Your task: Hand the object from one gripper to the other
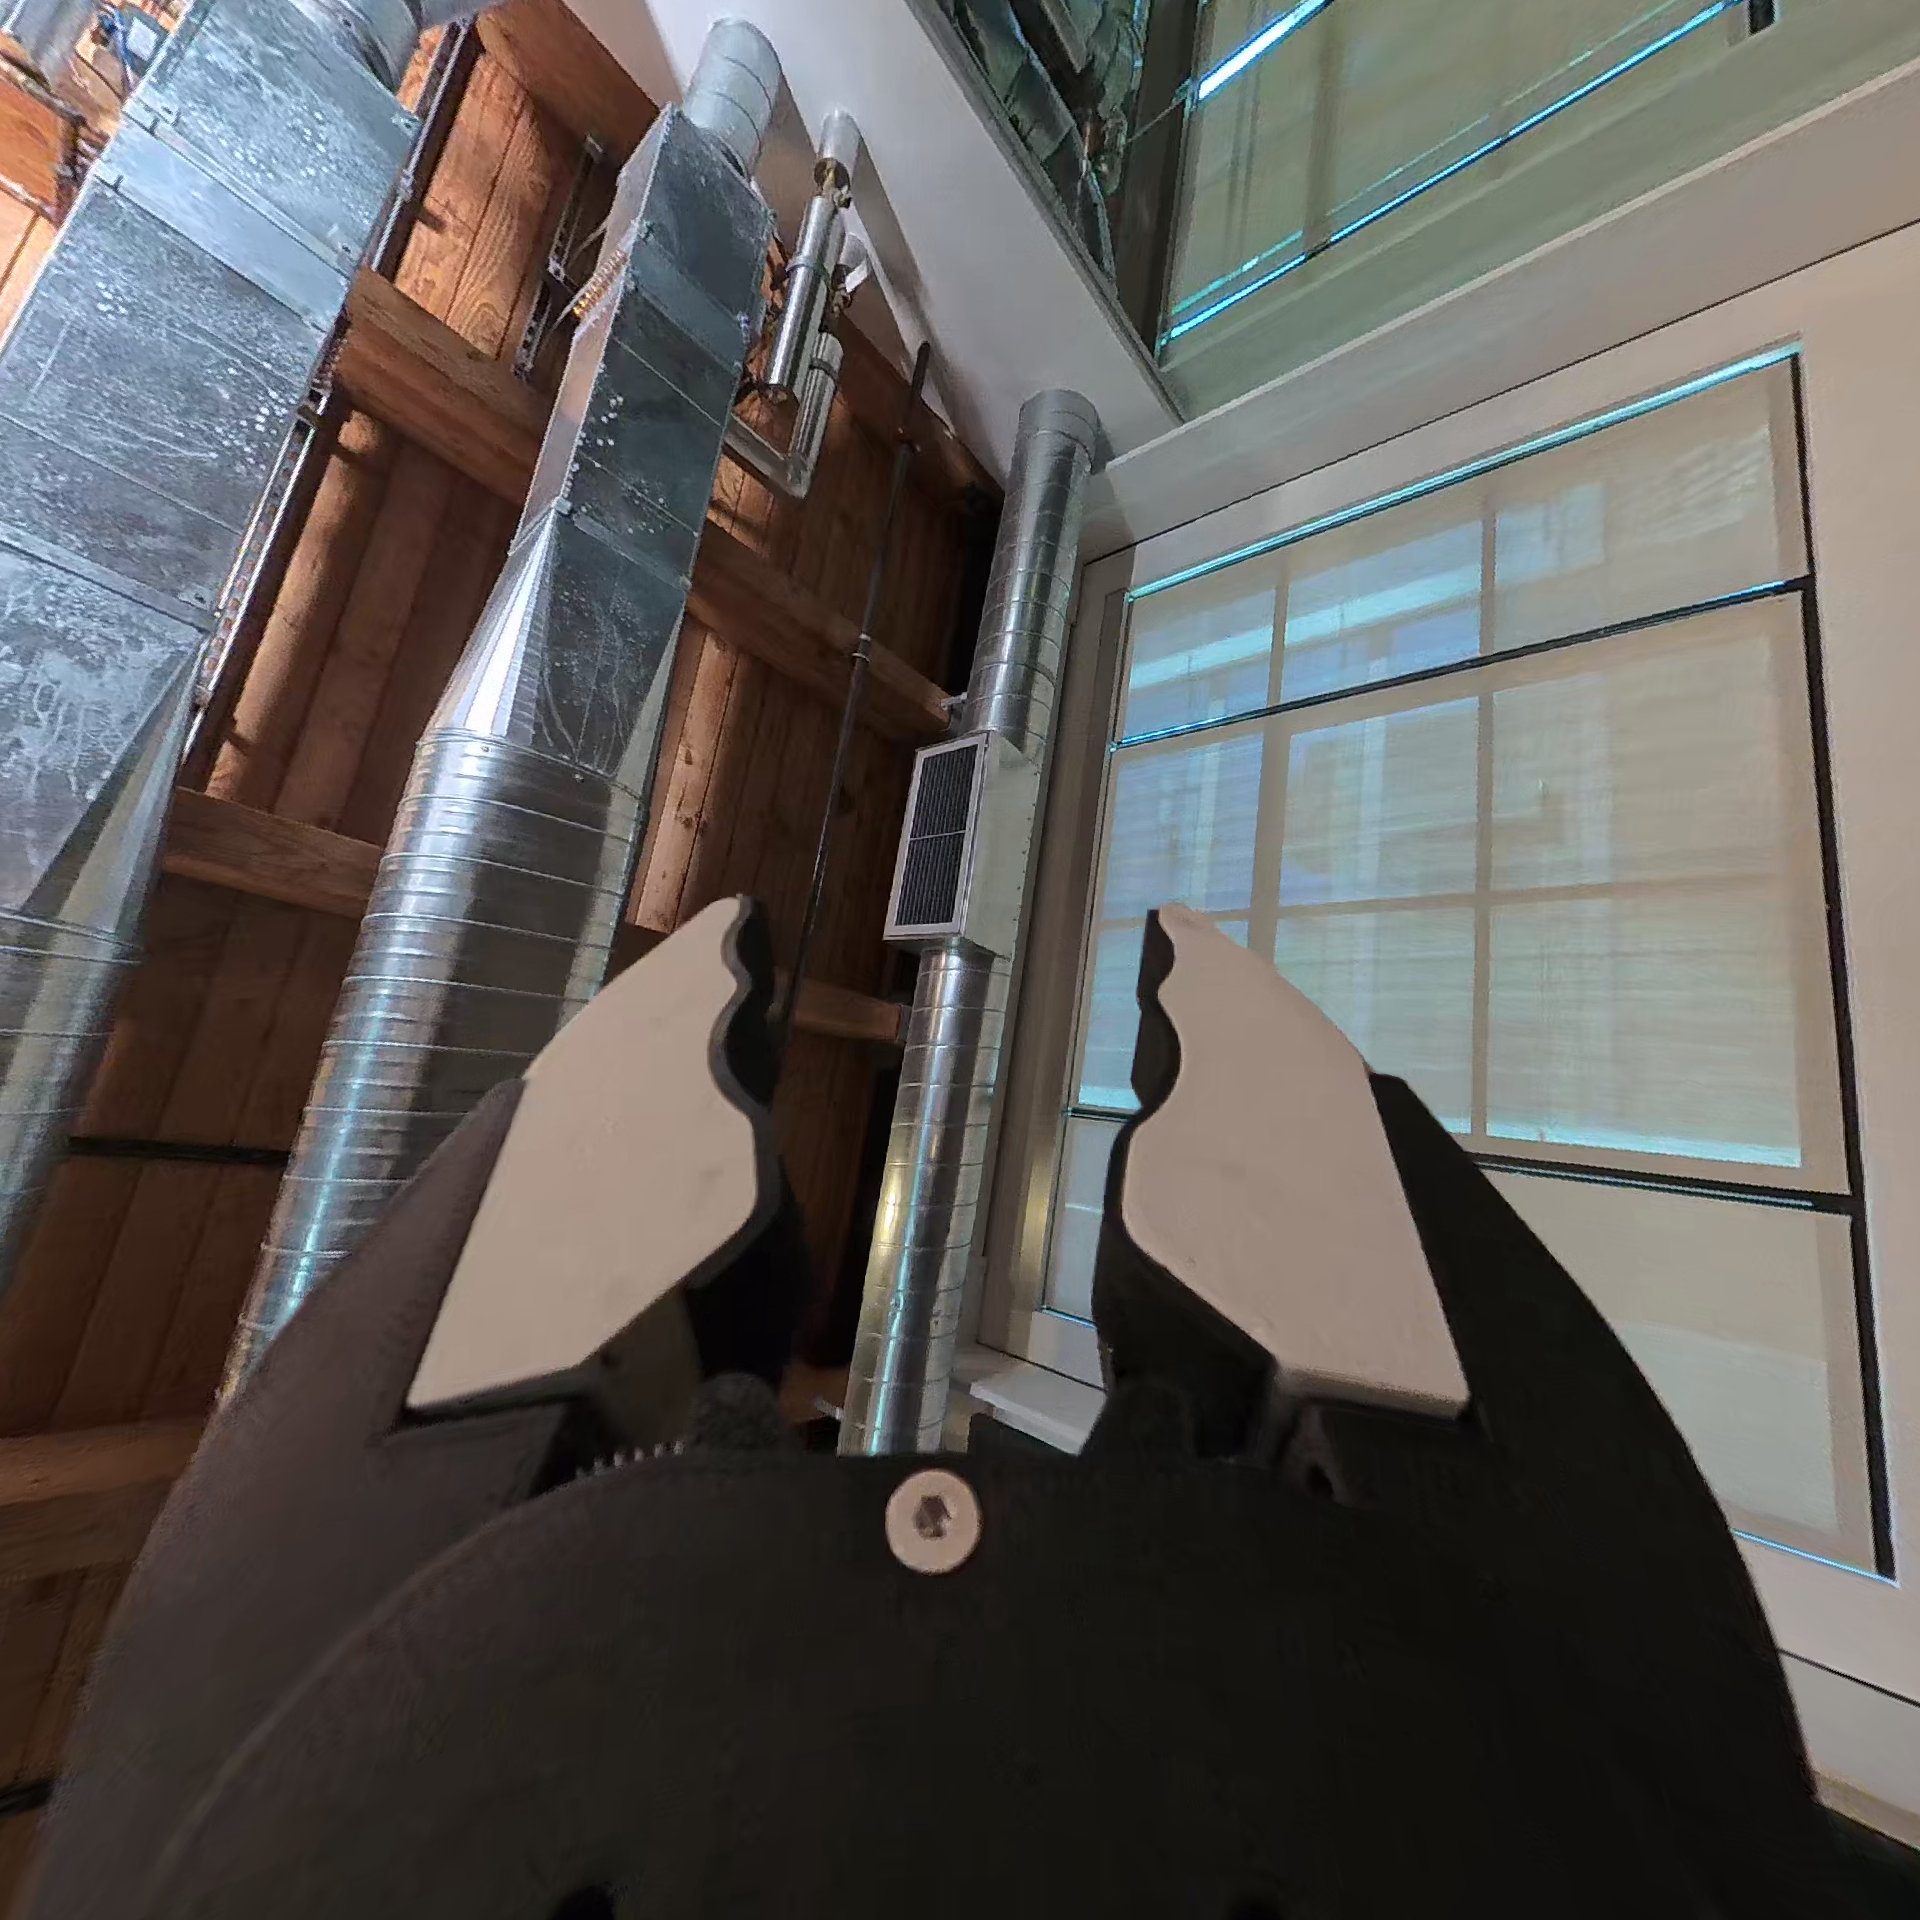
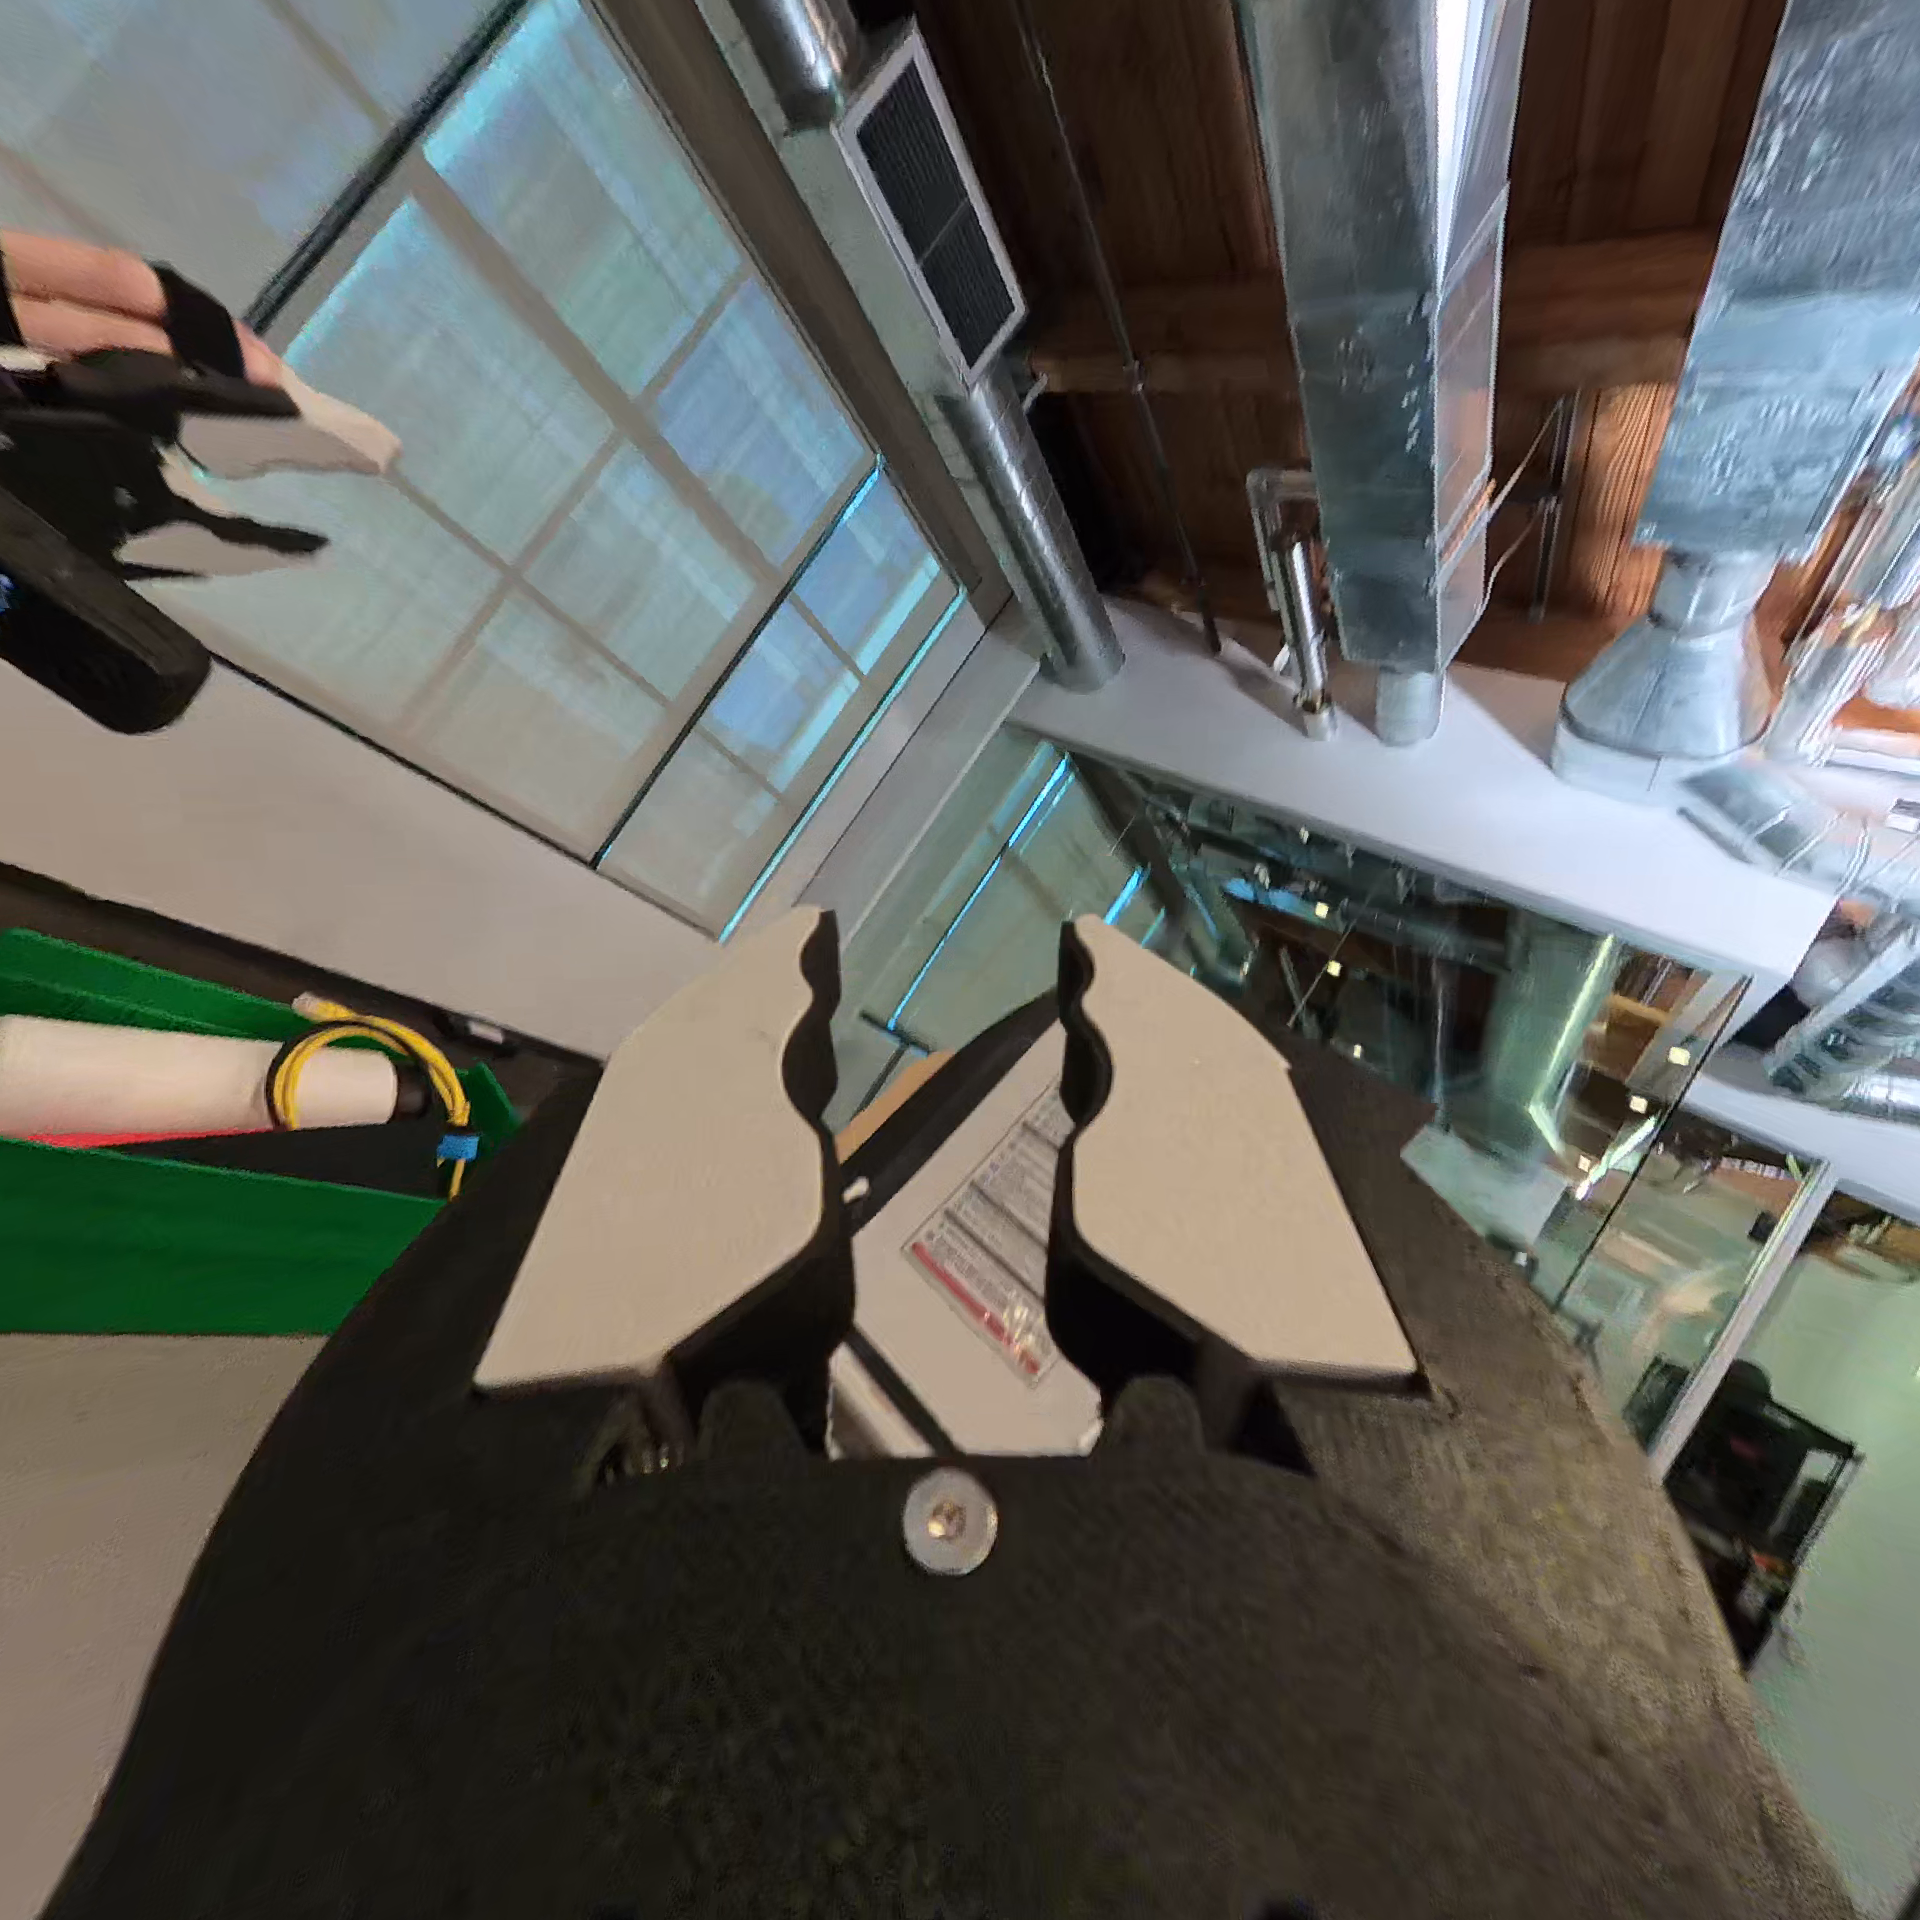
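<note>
Both grippers were tipped up toward the ceiling ducts. Left gripper gaped wide, holding nothing, with the window just beside the ducts. Right gripper stood parted and empty too. Task object: not visible in either view. Below the ducts, a green bin held a yellow cable.

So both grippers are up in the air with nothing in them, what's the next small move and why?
Probably tilt both down toward the work area: the left gripper and right gripper are open, empty, aimed at ducts and windows, with no handover object in view.
</note>
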The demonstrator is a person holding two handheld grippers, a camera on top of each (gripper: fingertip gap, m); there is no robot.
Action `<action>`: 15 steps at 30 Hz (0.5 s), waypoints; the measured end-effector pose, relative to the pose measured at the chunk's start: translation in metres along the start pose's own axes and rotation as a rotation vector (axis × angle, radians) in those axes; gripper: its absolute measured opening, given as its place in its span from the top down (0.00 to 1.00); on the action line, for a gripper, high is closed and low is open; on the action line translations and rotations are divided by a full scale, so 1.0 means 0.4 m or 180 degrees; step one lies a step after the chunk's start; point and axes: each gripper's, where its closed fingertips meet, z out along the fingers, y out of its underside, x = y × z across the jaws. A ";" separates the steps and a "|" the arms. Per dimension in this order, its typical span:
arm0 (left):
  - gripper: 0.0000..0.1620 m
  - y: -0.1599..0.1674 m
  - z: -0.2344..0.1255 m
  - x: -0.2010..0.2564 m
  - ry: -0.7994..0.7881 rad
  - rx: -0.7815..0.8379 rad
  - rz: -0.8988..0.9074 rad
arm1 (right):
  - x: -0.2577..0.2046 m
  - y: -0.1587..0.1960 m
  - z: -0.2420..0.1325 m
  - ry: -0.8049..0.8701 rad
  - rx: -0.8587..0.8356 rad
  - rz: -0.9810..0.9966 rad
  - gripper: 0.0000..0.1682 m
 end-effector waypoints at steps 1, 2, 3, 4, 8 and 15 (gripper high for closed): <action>0.58 -0.002 0.000 -0.002 0.0007 -0.0009 0.0000 | -0.002 0.024 0.009 -0.0006 -0.0126 0.0021 0.76; 0.57 -0.005 0.000 -0.004 0.0012 -0.0017 -0.0005 | -0.004 0.044 0.020 -0.0030 -0.0233 0.0020 0.76; 0.57 -0.010 0.000 -0.006 0.0004 -0.0021 0.0008 | -0.011 0.067 0.027 -0.0101 -0.0390 0.0025 0.76; 0.56 -0.014 0.002 -0.007 0.0001 -0.0027 0.0034 | -0.018 0.091 0.030 -0.0171 -0.0554 0.0021 0.76; 0.53 -0.017 0.018 0.023 0.0279 -0.0219 -0.0277 | -0.030 0.122 0.019 -0.0183 -0.0805 -0.0248 0.85; 0.67 -0.178 -0.092 0.293 0.3440 -0.0439 -0.3730 | -0.043 0.090 -0.033 -0.0435 -0.1057 -0.0512 0.91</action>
